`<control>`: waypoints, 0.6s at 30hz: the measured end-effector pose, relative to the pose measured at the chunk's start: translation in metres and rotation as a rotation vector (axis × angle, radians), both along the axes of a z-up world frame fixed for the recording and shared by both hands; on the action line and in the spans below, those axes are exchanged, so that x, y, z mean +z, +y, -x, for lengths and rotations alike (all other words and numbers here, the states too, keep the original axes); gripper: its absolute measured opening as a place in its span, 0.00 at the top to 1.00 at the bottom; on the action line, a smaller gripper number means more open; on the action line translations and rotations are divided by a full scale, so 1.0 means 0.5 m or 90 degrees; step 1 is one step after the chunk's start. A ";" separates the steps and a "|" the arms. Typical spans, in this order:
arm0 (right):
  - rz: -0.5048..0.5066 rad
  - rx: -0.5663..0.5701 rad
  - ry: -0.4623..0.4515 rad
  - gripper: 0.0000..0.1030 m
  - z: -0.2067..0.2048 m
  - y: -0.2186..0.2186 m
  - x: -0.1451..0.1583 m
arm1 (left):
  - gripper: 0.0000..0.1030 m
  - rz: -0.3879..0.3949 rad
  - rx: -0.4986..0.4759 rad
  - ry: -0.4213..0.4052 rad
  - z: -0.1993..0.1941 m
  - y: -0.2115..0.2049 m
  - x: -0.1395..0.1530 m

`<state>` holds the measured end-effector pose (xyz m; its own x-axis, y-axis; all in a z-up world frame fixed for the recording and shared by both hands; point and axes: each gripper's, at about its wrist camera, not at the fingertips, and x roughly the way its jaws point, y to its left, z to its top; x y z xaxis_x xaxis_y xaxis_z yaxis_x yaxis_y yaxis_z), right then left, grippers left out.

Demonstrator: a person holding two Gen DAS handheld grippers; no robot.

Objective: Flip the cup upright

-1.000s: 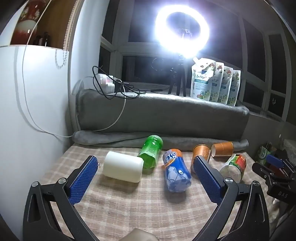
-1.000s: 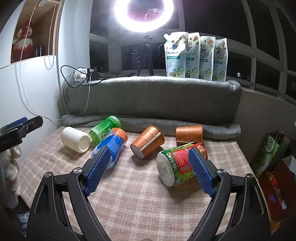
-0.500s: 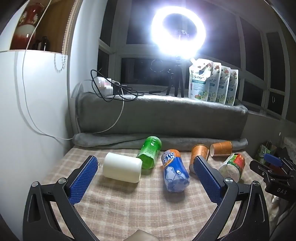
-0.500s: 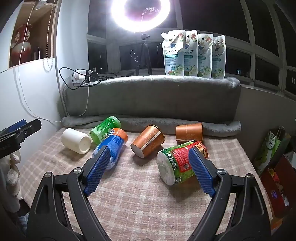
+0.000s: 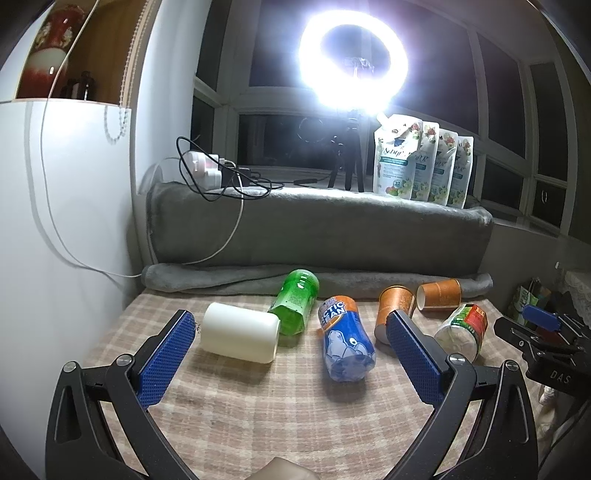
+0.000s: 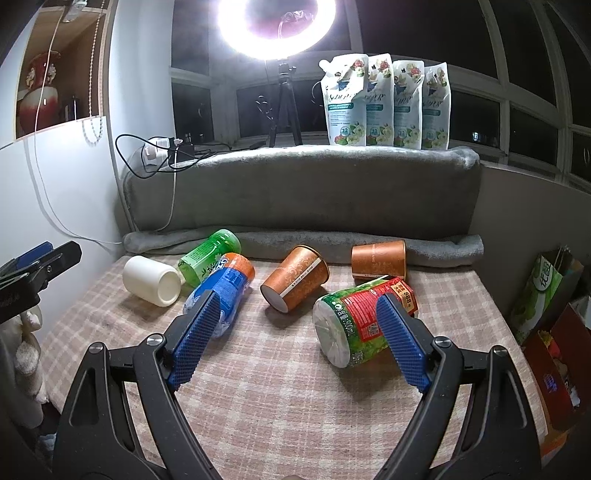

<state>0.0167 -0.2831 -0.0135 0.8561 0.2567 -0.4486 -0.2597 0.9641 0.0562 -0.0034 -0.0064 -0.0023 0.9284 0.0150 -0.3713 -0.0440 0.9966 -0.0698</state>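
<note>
target: I'm guessing the copper-orange paper cup lying on its side mid-table (image 6: pixel 295 277), flat base pointing at me and a bit left, open mouth aimed away toward the grey blanket roll (image 6: pixel 436 246). So its long axis runs near-to-far, slightly skewed.

which way from my right hand-held gripper (image 6: pixel 295 341): straight ahead and a little up the table, pretty much centred between the blue pads. Near, but not touching anything yet.

right state: spread wide, nothing in it.

left hand-held gripper (image 5: pixel 291 363): also spread wide and empty. From there the same cup (image 5: pixel 395 308) sits off to the right, half hidden behind the right-hand pad, so the right hand looks like the better bet imo.

second cup: another copper-orange paper cup (image 6: pixel 378 260) lies crosswise farther back, right against the blanket roll. Could be the target too, can't rule it out.

neighbours: red-and-green labelled plastic bottle (image 6: pixel 364 323) on its side just right of the cup, blue-and-orange plastic bottle (image 6: pixel 221 291) just left. Tight lane, easy to bump one going in.

farther left: green plastic bottle (image 6: pixel 208 256) and a plain white cylindrical cup (image 6: pixel 151 280), both lying down.

surface: table with a beige checked cloth (image 6: pixel 288 387), soft, so stuff might roll or wobble when set upright.

room: dark windows, bright ring light on a tripod (image 6: pixel 277 22), four refill pouches (image 6: pixel 384 101) on the grey-covered ledge.
</note>
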 end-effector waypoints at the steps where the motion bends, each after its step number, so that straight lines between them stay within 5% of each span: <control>1: 0.000 0.000 0.000 0.14 0.000 0.000 0.000 | 0.01 0.001 -0.001 0.001 -0.001 0.000 -0.001; 18: -0.008 -0.002 0.009 0.14 -0.012 -0.005 -0.008 | 0.01 0.001 -0.004 0.003 -0.006 -0.001 -0.007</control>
